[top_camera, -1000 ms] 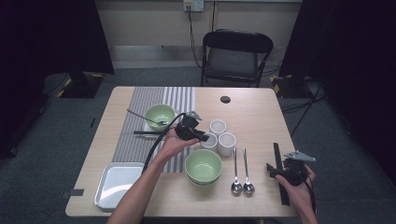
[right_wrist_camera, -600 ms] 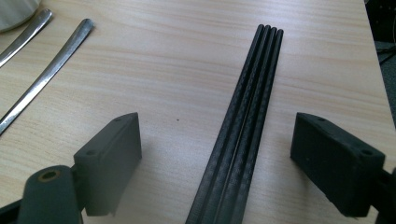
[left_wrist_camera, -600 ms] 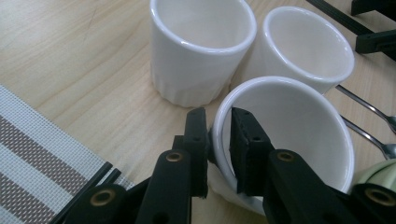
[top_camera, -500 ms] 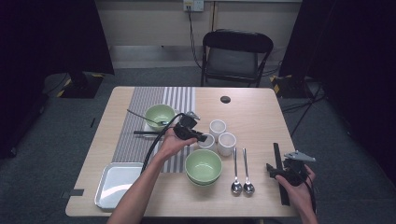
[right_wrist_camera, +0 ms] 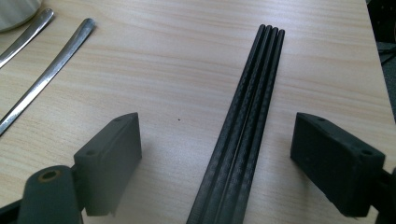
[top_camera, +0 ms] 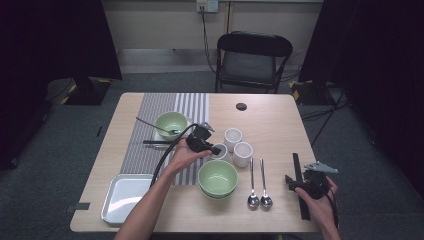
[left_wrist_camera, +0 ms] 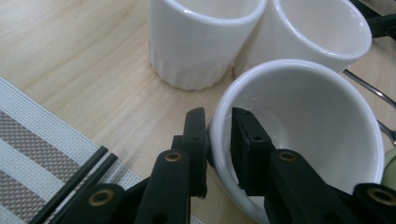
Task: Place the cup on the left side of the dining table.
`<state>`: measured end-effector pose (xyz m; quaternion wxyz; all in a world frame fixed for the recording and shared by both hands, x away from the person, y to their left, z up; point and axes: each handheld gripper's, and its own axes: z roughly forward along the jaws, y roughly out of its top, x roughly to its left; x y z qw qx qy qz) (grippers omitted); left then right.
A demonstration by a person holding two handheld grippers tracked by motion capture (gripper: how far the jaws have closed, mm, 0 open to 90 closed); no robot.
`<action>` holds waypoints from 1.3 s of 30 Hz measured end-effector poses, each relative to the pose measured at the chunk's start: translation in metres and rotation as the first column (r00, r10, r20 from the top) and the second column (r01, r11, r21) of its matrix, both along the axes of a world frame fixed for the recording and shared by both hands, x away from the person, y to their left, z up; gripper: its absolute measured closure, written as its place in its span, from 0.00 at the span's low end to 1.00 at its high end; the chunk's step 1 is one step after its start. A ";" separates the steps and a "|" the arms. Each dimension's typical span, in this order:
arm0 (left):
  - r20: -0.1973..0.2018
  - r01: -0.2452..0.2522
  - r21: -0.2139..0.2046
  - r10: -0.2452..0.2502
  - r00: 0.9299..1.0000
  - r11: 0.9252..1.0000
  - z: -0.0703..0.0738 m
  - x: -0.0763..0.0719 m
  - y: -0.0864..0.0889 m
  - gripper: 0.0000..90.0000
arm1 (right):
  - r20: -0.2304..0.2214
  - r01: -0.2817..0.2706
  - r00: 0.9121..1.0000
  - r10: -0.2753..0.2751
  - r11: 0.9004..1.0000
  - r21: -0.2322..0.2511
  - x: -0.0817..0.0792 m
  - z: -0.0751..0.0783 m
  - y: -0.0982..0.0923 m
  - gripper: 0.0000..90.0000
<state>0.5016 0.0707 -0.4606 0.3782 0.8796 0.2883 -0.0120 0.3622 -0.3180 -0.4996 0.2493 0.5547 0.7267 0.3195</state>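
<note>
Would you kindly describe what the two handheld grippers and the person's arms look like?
Both grippers are black. The left gripper has flat rectangular jaw pads on links with brass-coloured pivot pins, and a black cable loops from it. The right gripper has blocky dark pads and a grey three-cornered plate on top. The forearms are bare, without sleeves.

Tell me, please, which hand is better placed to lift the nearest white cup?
Left. The left gripper already pinches the cup's wall, one of its fingers inside the rim. The right gripper stands open over the chopsticks, well away from the cups.
</note>
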 end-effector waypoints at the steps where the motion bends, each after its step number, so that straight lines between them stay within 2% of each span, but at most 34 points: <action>1: -0.002 0.001 0.004 -0.001 1.000 1.000 0.000 0.000 0.000 0.86 | 0.000 0.000 1.000 0.000 1.000 0.000 0.000 0.000 0.000 0.17; 4: 0.002 -0.010 -0.004 0.010 1.000 1.000 -0.001 0.000 -0.001 0.87 | 0.000 0.000 1.000 0.000 1.000 0.000 0.000 0.000 0.000 0.17; 5: -0.007 -0.012 0.005 0.012 1.000 1.000 -0.001 0.001 -0.001 0.88 | 0.000 -0.001 1.000 0.001 1.000 0.000 0.000 0.000 0.000 0.17; 7: -0.018 -0.031 -0.005 0.030 0.999 1.000 -0.001 0.000 0.000 0.88 | -0.001 -0.005 1.000 0.005 1.000 -0.001 0.000 0.000 0.000 0.17; 11: -0.030 -0.028 -0.014 0.027 0.999 1.000 -0.002 0.001 0.006 0.89 | -0.001 -0.005 1.000 0.005 1.000 0.001 0.000 0.000 0.000 0.17; 15: -0.011 -0.029 -0.015 0.029 1.000 0.999 -0.002 -0.001 0.009 0.90 | -0.001 -0.005 1.000 0.005 1.000 0.001 0.000 0.000 0.000 0.17; 19: -0.012 -0.038 -0.002 0.038 0.999 0.999 -0.001 -0.001 0.014 0.91 | -0.001 -0.005 1.000 0.005 1.000 0.001 0.000 0.000 0.000 0.17; 20: -0.004 -0.045 -0.016 0.045 0.999 0.999 -0.001 0.000 0.015 0.91 | 0.000 -0.005 1.000 0.005 1.000 0.001 0.001 0.000 0.000 0.17; 25: -0.006 -0.063 -0.036 0.062 0.998 0.997 0.001 0.000 0.021 0.93 | 0.000 -0.007 1.000 0.007 1.000 0.001 0.001 0.000 0.000 0.17; 28: 0.000 -0.058 -0.022 0.058 0.998 0.998 0.003 -0.001 0.025 0.93 | -0.001 -0.006 1.000 0.006 1.000 0.001 0.001 0.000 0.000 0.17; 29: 0.003 -0.066 -0.043 0.066 0.998 0.997 0.002 0.000 0.026 0.93 | -0.001 -0.007 1.000 0.007 1.000 0.000 0.001 0.000 0.000 0.17; 30: -0.004 -0.070 -0.033 0.070 0.998 0.997 0.003 0.000 0.028 0.93 | -0.001 -0.006 1.000 0.006 1.000 0.001 0.001 0.000 0.000 0.17; 31: -0.004 -0.077 -0.060 0.077 0.997 0.995 0.003 0.000 0.030 0.93 | 0.000 -0.007 1.000 0.007 1.000 0.000 0.001 0.000 0.000 0.17; 35: 0.000 -0.071 -0.053 0.071 0.997 0.996 0.006 -0.001 0.033 0.93 | 0.000 -0.007 1.000 0.007 1.000 0.000 0.001 0.000 0.000 0.17; 37: 0.001 -0.075 -0.079 0.075 0.997 0.994 0.007 -0.002 0.035 0.93 | 0.000 -0.007 1.000 0.007 1.000 0.000 0.001 0.000 0.000 0.17; 39: 0.007 -0.080 -0.085 0.080 0.997 0.993 0.009 -0.002 0.037 0.93 | -0.001 -0.007 1.000 0.007 1.000 0.000 0.001 0.000 0.000 0.17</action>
